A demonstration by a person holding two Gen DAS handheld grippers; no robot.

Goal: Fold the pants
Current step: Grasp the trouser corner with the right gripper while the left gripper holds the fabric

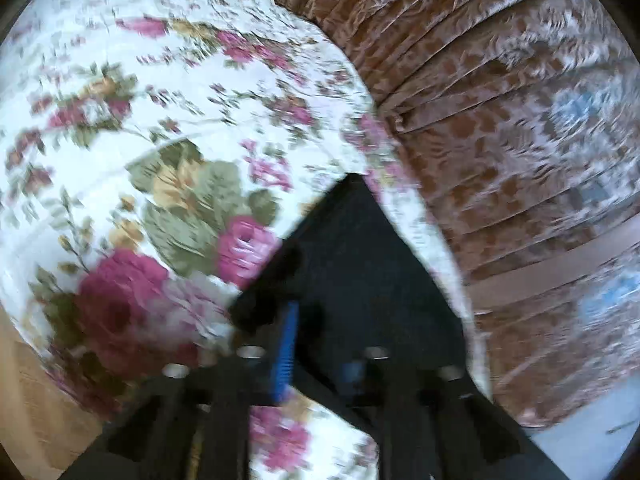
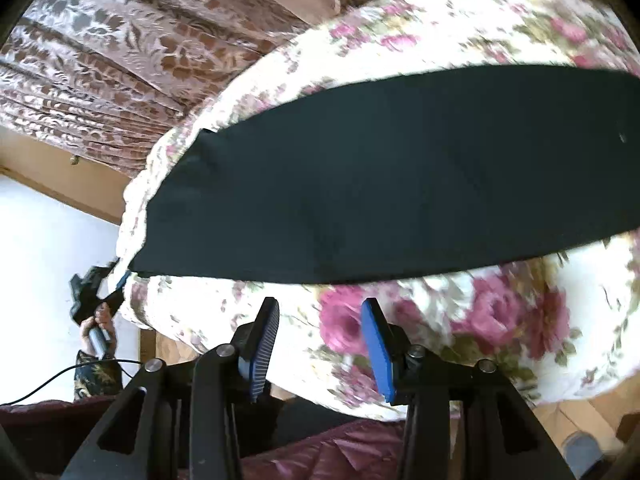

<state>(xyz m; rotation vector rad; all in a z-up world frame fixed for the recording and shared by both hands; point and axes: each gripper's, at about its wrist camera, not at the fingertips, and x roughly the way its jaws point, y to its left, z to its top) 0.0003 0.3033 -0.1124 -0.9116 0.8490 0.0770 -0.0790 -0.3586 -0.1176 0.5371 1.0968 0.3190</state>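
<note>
Right fingers [image 2: 320, 344]: parted, blue pads apart with nothing between them; lower centre of the right wrist view, tilted down over the floral bedspread [image 2: 460, 320]
Left fingers [image 1: 316, 344]: closed on a corner of the black pants [image 1: 360, 264]; lower centre of the left wrist view, angled downward; blurred
Left hand [image 2: 98, 324]: lower left of the right wrist view, gripping the handle beside the bed edge
Pants: flat, dark band across the bedspread, upper right to lower left
</note>
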